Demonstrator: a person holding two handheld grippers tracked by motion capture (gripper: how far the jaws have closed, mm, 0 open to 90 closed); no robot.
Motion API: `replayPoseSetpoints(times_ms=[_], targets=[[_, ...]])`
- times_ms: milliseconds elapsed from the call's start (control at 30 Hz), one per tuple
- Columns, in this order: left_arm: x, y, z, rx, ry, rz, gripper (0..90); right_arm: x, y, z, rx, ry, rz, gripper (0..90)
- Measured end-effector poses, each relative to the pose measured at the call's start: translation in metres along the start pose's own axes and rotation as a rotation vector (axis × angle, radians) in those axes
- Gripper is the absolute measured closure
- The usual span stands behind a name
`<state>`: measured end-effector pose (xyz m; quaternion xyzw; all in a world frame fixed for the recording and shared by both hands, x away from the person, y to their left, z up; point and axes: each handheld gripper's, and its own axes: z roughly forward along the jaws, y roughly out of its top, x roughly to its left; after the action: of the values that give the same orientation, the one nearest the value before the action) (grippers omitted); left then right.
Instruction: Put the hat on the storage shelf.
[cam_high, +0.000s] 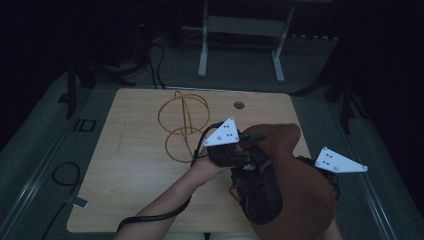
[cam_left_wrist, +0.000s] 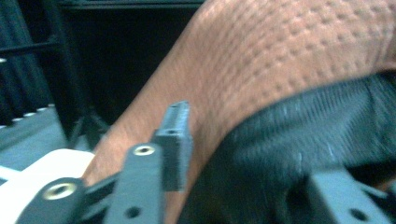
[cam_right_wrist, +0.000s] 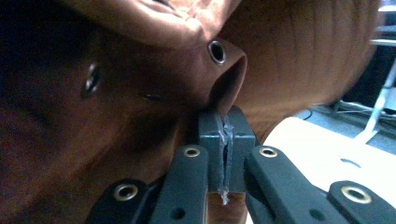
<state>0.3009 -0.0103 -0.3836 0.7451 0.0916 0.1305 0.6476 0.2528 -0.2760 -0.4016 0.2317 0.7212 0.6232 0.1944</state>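
At the tabletop's near right corner the brown boot (cam_high: 295, 185) stands lifted, its long axis running from the near edge up toward the far right. The left tool (cam_left_wrist: 243, 154) is spread beside the boot's dark lining — not gripping. The right tool (cam_right_wrist: 225, 140), pressed together, pinches the eyelet flap (cam_right_wrist: 219, 56). The sole and toe are hard to make out in the dimness.

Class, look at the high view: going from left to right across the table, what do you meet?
Orange cord loops → left gripper → brown hat → right gripper's grey plate.
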Motion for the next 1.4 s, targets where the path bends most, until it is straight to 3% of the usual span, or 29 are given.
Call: replayPoseSetpoints(times_ms=[67, 100, 200, 333, 467, 633, 767, 867, 1033, 1100, 1133, 1400], targets=[[0.000, 0.001, -0.002, 0.007, 0.010, 0.000, 53.8, -0.002, 0.001, -0.002, -0.006, -0.007, 0.010, 88.1], [0.000, 0.002, -0.008, 0.038, 0.051, 0.024, 51.5, -0.004, 0.003, -0.004, -0.008, -0.024, 0.014, 88.1], [0.000, 0.002, -0.011, 0.043, 0.056, 0.028, 51.5, -0.007, 0.005, -0.007, -0.009, -0.046, 0.014, 88.1], [0.001, -0.001, -0.029, 0.063, 0.112, 0.021, 48.5, -0.014, 0.011, -0.012, -0.029, -0.086, 0.017, 88.1], [0.000, -0.008, -0.043, 0.078, 0.134, 0.007, 40.5, -0.021, 0.016, -0.014, -0.033, -0.147, 0.012, 88.1], [-0.004, -0.018, -0.057, 0.115, 0.161, 0.019, 30.9, -0.028, 0.025, -0.008, -0.040, -0.194, 0.009, 88.1], [-0.008, -0.031, -0.077, 0.107, 0.245, 0.033, 21.6, -0.033, 0.035, 0.000, -0.073, -0.213, 0.019, 88.0], [-0.011, -0.041, -0.091, 0.119, 0.272, 0.041, 18.0, -0.034, 0.045, 0.008, -0.076, -0.219, 0.001, 88.0], [-0.011, -0.059, -0.114, 0.134, 0.310, 0.004, 12.7, -0.036, 0.063, 0.032, -0.066, -0.236, -0.025, 88.0], [-0.014, -0.067, -0.124, 0.127, 0.375, 0.029, 11.5, -0.038, 0.069, 0.041, -0.065, -0.233, -0.020, 88.0], [-0.014, -0.071, -0.129, 0.131, 0.383, 0.025, 11.4, -0.039, 0.072, 0.046, -0.067, -0.233, -0.019, 88.0], [-0.013, -0.111, -0.167, 0.150, 0.414, -0.101, 2.7, -0.045, 0.088, 0.092, -0.032, -0.262, -0.033, 88.0]])
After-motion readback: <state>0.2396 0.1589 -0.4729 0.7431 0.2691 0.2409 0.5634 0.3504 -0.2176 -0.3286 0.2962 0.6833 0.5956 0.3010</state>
